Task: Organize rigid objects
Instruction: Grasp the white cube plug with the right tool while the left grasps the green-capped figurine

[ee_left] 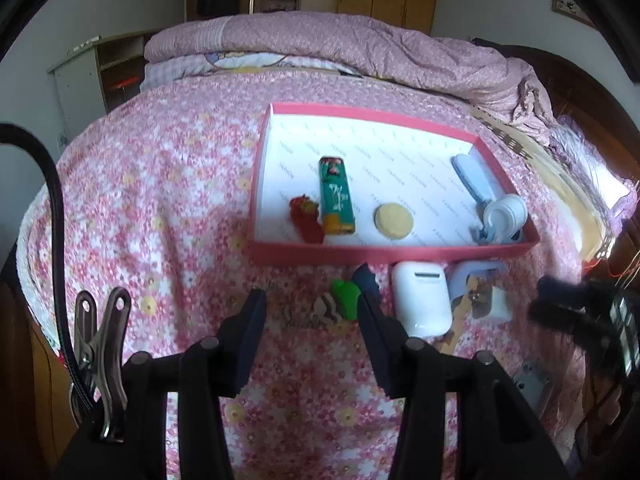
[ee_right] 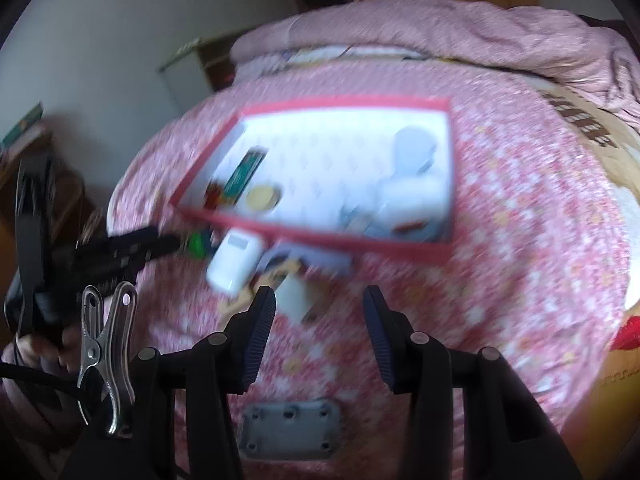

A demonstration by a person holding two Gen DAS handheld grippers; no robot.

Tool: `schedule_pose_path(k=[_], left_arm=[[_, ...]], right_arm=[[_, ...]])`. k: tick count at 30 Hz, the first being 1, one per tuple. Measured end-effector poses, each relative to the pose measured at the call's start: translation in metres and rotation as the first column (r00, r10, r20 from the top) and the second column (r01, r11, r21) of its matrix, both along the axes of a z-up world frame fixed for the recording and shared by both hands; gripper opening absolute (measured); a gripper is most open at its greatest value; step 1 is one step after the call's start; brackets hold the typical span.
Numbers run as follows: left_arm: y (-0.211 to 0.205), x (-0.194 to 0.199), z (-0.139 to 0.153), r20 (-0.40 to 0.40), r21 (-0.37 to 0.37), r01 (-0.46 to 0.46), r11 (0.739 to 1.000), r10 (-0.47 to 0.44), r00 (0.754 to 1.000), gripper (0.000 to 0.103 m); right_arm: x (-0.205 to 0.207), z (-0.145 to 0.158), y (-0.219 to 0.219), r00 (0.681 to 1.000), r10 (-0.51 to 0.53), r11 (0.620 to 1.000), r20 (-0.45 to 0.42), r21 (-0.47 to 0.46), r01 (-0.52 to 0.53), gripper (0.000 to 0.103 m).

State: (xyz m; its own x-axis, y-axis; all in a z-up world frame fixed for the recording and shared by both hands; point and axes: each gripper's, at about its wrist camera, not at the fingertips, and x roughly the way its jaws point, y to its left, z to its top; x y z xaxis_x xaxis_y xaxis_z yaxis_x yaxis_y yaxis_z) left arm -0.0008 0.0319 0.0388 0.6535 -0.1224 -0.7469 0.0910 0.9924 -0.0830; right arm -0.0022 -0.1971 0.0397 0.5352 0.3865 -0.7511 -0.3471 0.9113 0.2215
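My left tongs (ee_left: 312,320) stand spread with nothing between the pads, pointing down at the flowered bed (ee_left: 160,184); the right tongs (ee_right: 320,316) are likewise spread and empty, though that view is smeared with motion. The loose pieces still to be put away lie in a cluster just short of the near wall of the red tray (ee_left: 400,256): a small green piece (ee_left: 347,296) and a brown-and-white wavy piece (ee_left: 326,312) sit almost dead ahead of my left tongs, just beyond the tips and slightly toward the right pad. Just to the right of them is the white case (ee_left: 422,300), its long axis running toward the tray. From the right tongs, that white case (ee_right: 234,262) lies ahead and off to the left, so I judge the left hand the nearer one for the green piece. The tray wall is close behind the cluster, leaving little room beyond; the open bed is on my near side. A grey metal plate (ee_right: 291,428) lies under my right tongs, apart from the rest.
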Motion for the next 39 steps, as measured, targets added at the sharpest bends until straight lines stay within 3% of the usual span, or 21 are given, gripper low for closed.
schedule_pose_path(k=[4,11,22,24,26,34,39], left_arm=[[-0.001,0.0,-0.005,-0.014,-0.016,0.016,1.0,-0.016,1.0,0.05],[-0.009,-0.002,-0.007,-0.008,-0.004,0.048,0.999,-0.048,0.999,0.05],[-0.011,0.004,-0.016,-0.039,-0.009,0.059,0.998,-0.06,0.997,0.05],[-0.012,0.004,-0.016,-0.037,-0.006,0.062,0.998,-0.062,0.997,0.05],[-0.012,0.005,-0.015,-0.034,-0.003,0.062,0.998,-0.062,0.997,0.05],[-0.016,0.01,-0.016,-0.027,-0.003,0.056,0.998,-0.056,0.998,0.05],[-0.02,0.013,-0.016,-0.017,-0.006,0.033,0.999,-0.033,0.999,0.05]], right_arm=[[-0.002,-0.011,0.017,0.999,0.049,0.998,-0.004,-0.05,-0.05,0.047],[0.005,-0.021,0.027,0.999,0.048,0.99,0.008,-0.13,-0.047,0.047],[0.017,-0.028,0.031,1.0,0.014,0.991,-0.007,-0.13,-0.015,0.047],[0.016,-0.029,0.033,1.0,0.014,0.991,-0.002,-0.134,-0.014,0.04],[0.015,-0.028,0.032,1.0,0.009,0.991,0.005,-0.131,-0.008,0.04],[0.009,-0.028,0.007,0.997,-0.08,0.984,-0.007,-0.161,0.078,0.04],[0.004,-0.033,-0.012,0.994,-0.106,0.99,-0.022,-0.099,0.103,0.04]])
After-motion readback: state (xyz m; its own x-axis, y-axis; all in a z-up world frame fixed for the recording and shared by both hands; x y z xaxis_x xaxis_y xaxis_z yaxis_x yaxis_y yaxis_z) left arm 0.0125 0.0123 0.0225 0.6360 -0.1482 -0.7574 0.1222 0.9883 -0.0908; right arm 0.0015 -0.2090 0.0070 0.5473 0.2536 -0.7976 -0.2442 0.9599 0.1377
